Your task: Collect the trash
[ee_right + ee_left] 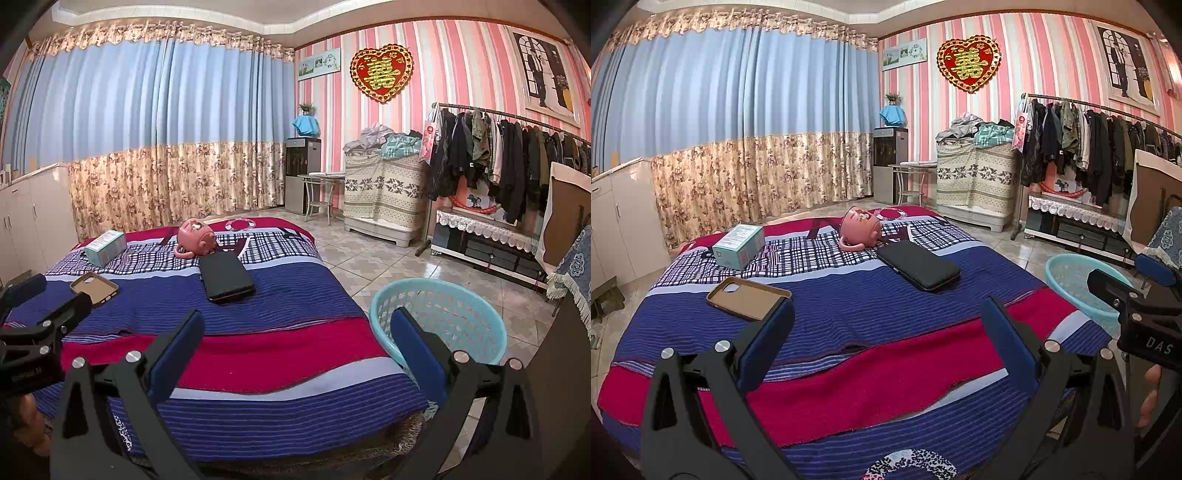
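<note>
Several loose items lie on the striped blue and red bedspread (pixel 871 373): a teal box (pixel 738 245), an empty brown phone case (pixel 748 297), a tipped pink cup (pixel 860 230) and a black flat case (pixel 918 266). My left gripper (pixel 888 306) hovers open over the bed's near half, holding nothing. The right gripper (pixel 295 315) is also open and empty, above the bed's near right corner. A light blue plastic basket (pixel 461 314) stands on the floor right beside that corner. The right wrist view also shows the box (pixel 105 246), phone case (pixel 94 288), cup (pixel 195 238) and black case (pixel 226 275).
A loaded clothes rack (pixel 509 147) and a low shelf line the right wall. A cloth-covered cabinet (pixel 384 192), small round table (pixel 321 192) and water dispenser (pixel 301 173) stand at the back. White cabinets (pixel 617 218) run along the left. Tiled floor (pixel 388 258) lies right of the bed.
</note>
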The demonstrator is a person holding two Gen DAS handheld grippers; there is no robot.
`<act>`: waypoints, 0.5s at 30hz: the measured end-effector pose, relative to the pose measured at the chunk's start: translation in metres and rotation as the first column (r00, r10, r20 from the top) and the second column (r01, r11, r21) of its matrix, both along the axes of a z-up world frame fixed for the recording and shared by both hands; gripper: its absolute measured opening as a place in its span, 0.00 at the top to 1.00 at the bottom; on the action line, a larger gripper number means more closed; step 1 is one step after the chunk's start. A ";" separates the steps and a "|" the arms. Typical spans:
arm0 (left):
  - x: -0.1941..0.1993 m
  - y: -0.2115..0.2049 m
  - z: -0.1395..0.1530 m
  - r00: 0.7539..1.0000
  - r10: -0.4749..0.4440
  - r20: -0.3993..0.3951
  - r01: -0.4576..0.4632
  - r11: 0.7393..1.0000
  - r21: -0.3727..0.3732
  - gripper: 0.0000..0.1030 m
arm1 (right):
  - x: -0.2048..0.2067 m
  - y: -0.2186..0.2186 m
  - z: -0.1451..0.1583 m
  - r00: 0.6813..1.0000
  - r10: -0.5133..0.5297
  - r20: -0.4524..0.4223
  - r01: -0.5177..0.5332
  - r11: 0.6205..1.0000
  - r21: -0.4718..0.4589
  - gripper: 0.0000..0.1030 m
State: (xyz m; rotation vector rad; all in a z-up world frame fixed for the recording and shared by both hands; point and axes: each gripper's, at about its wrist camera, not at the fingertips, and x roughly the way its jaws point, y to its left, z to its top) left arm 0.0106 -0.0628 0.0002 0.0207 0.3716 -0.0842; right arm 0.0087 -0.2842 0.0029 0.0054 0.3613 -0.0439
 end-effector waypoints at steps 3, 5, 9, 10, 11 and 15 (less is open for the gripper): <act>0.000 0.000 0.000 1.000 -0.001 0.000 0.001 1.000 0.000 0.05 | -0.001 0.000 0.000 1.000 -0.001 0.000 0.001 1.000 0.000 0.04; 0.000 0.001 0.000 1.000 0.000 0.000 0.000 1.000 -0.001 0.05 | 0.000 0.000 0.000 1.000 -0.001 -0.001 0.001 1.000 0.000 0.04; 0.000 0.000 0.000 1.000 -0.002 0.000 0.002 1.000 0.000 0.05 | 0.000 0.000 0.000 1.000 -0.001 -0.001 0.001 1.000 0.000 0.04; 0.000 0.000 0.000 1.000 -0.002 0.000 0.002 1.000 0.000 0.05 | 0.000 0.000 0.000 1.000 -0.001 -0.001 0.001 1.000 0.001 0.04; 0.000 0.000 0.000 1.000 -0.001 0.000 0.001 1.000 0.001 0.05 | 0.000 0.000 0.000 1.000 -0.001 0.000 0.001 1.000 0.001 0.04; -0.001 -0.001 0.000 1.000 0.000 0.003 0.000 1.000 0.001 0.05 | -0.001 0.000 0.000 1.000 -0.001 0.000 0.001 1.000 0.001 0.04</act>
